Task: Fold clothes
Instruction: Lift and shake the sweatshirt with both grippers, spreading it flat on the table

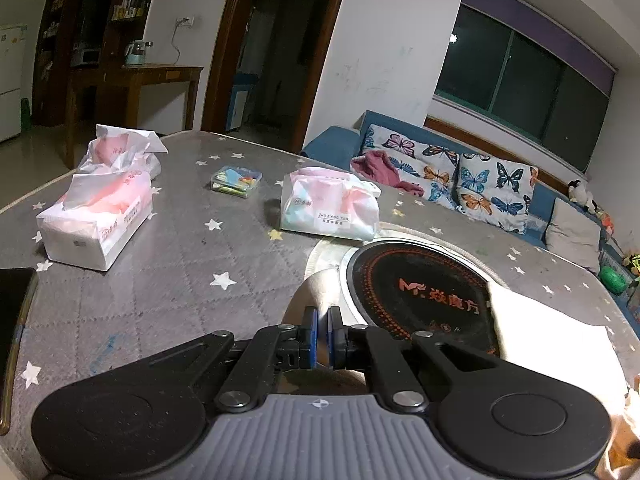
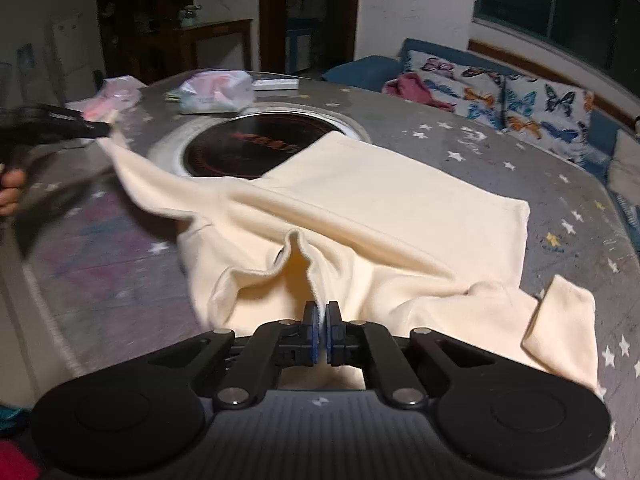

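Note:
A cream garment (image 2: 360, 216) lies partly spread on the grey star-patterned table (image 2: 500, 160), covering part of the round black cooktop (image 2: 248, 144). My right gripper (image 2: 322, 316) is shut on a raised fold of its near edge. My left gripper (image 1: 322, 320) is shut on another cream corner (image 1: 316, 288), held up at the left; it also shows in the right wrist view (image 2: 102, 130), with the cloth stretched from it. In the left wrist view the garment's far part (image 1: 552, 344) lies at the right, over the cooktop (image 1: 420, 292).
Tissue packs (image 1: 96, 224) (image 1: 332, 208) and a small plastic box (image 1: 236, 180) sit on the table's far side. A dark flat object (image 1: 14, 312) lies at the left edge. A blue sofa with butterfly cushions (image 1: 480, 180) stands behind.

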`<action>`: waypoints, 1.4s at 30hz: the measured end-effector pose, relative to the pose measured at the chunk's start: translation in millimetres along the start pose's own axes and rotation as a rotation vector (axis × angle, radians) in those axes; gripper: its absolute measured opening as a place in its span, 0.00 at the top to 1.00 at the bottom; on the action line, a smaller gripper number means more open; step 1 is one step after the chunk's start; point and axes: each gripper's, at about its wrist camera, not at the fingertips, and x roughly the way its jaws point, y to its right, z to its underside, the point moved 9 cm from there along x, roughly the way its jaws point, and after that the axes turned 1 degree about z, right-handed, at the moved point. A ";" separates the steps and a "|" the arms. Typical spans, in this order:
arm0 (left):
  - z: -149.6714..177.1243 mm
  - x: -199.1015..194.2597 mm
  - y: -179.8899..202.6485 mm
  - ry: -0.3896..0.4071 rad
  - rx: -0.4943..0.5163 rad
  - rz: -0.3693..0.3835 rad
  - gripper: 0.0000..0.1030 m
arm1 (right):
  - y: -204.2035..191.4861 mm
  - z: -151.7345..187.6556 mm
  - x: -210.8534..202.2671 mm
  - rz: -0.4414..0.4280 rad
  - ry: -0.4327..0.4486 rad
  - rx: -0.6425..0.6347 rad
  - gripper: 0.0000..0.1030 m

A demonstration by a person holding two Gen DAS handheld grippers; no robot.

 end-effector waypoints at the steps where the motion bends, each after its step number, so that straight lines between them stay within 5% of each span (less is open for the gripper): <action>1: -0.2 -0.2 -0.3 0.001 0.002 -0.001 0.95 | -1.5 2.9 -9.2 -0.018 -0.006 -0.006 0.97; 11: 12.5 1.6 -9.7 -0.054 0.037 -0.041 0.94 | -31.5 52.4 -45.1 -0.156 -0.139 -0.116 0.98; 15: 8.9 -4.9 -16.2 -0.055 0.046 -0.065 0.90 | -23.4 40.5 -56.1 -0.177 -0.091 -0.074 0.94; 21: -4.6 -17.0 -14.4 -0.015 0.041 -0.082 0.90 | 6.7 21.1 -46.0 -0.065 -0.022 -0.053 0.82; 27: 8.7 -21.3 51.3 -0.064 0.102 0.116 0.88 | 41.6 19.0 -22.6 0.018 0.006 0.054 0.74; 35: 83.3 -15.2 195.8 -0.239 0.290 0.477 0.88 | 87.1 21.0 2.5 0.094 0.044 0.213 0.74; 42: 142.4 -26.2 259.3 -0.349 0.413 0.652 0.88 | 114.2 31.9 1.2 0.116 0.056 0.299 0.67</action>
